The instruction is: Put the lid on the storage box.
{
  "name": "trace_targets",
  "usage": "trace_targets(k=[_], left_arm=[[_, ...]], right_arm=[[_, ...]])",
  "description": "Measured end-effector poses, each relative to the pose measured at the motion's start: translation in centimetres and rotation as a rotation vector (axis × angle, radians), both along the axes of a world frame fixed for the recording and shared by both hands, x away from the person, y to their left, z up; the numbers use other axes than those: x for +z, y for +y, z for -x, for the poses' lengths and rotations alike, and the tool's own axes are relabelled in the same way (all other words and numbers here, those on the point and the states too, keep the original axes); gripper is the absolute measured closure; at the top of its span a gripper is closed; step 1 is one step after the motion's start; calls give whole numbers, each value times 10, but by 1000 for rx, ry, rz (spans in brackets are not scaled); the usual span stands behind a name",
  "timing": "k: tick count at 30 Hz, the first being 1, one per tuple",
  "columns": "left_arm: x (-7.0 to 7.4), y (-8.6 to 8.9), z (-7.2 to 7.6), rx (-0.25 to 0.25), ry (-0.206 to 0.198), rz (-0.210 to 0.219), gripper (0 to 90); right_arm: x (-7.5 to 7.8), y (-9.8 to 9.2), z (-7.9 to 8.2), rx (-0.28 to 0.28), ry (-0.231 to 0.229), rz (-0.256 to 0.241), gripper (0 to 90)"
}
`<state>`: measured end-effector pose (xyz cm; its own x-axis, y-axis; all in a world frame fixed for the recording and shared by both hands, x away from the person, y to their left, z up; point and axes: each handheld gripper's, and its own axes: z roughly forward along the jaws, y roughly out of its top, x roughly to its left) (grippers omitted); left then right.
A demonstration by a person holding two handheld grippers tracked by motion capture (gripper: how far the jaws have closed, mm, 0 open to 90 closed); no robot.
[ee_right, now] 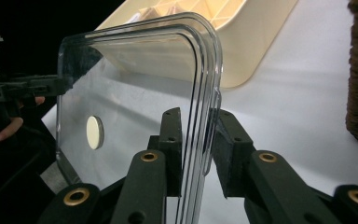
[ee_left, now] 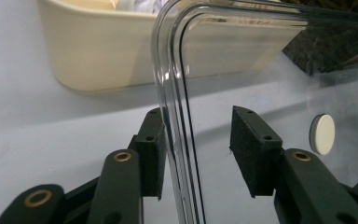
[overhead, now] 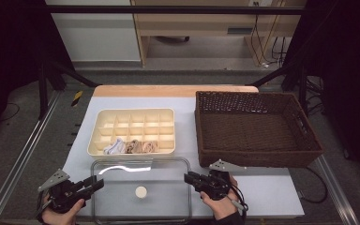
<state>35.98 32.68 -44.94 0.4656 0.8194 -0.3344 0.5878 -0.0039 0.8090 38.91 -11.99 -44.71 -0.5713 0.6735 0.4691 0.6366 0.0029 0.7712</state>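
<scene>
We see the high view lit from overhead: the tabletop [overhead: 272, 187] is bright, its surroundings dark. Glare streaks the clear lid [overhead: 140, 206]. In both gripper views, soft shadows fall and near parts blur slightly.

Overhead forward-down; both tongs cameras close on clear lid [overhead: 140, 190].

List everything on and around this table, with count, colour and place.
clear lid: one, transparent with a cream round knob, near table edge, between both grippers
divided tray: one, cream, left of centre, behind the lid
rolled socks: three, white, tan and pinkish, tray's front row
wicker basket: one, dark brown, right side
table: one, pale blue-white top
left gripper: one, black, jaws apart around the lid's left rim
right gripper: one, black, jaws closed on the lid's right rim
</scene>
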Motion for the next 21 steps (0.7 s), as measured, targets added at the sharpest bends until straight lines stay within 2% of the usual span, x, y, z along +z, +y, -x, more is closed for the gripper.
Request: trace_targets(k=[6, 13, 16, 19, 21], left_arm=[[10, 1, 4, 0, -37, 25, 606], [21, 4, 6, -4, -65, 55, 630], [28, 4, 7, -11, -93, 68, 643], [37, 4, 5, -9, -115, 59, 651], [40, 4, 3, -7, -124, 62, 649]], right_arm=[[10, -3, 3, -9, -5, -31, 764], [24, -4, 6, -7, -23, -33, 772], [28, -6, 6, -8, -52, -46, 776], [36, -6, 7, -13, -101, -42, 774], [41, -6, 6, -17, -111, -39, 774]])
